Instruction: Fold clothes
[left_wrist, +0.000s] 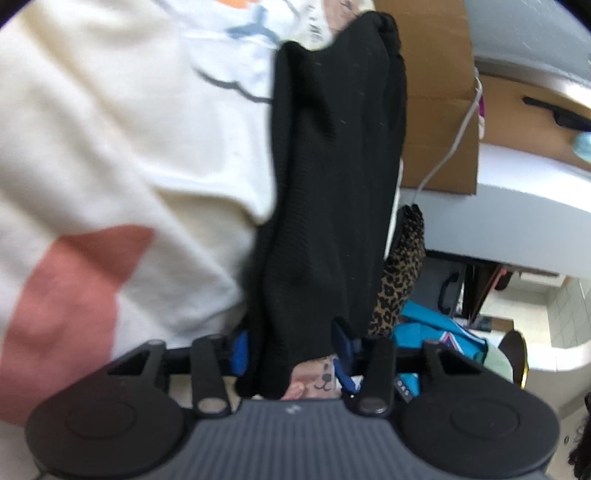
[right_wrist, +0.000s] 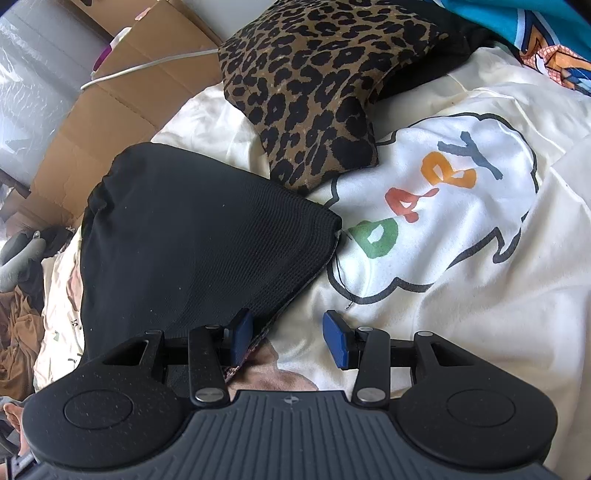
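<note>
Black garment (right_wrist: 192, 236): long axis runs forward from left gripper (left_wrist: 291, 350), jaws clamped on near end; right gripper (right_wrist: 288, 338) jaws wide, just beside edge.

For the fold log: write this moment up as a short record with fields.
surface: cream sheet with printed letters
garment in work: black knit garment, partly folded, lying on the sheet
left gripper: fingers apart, black fabric lying between them; whether they pinch it cannot be told
right gripper: open, one finger at the garment's near edge, holding nothing
nearby: leopard-print garment beyond the black one; cardboard box at the bed's edge
</note>
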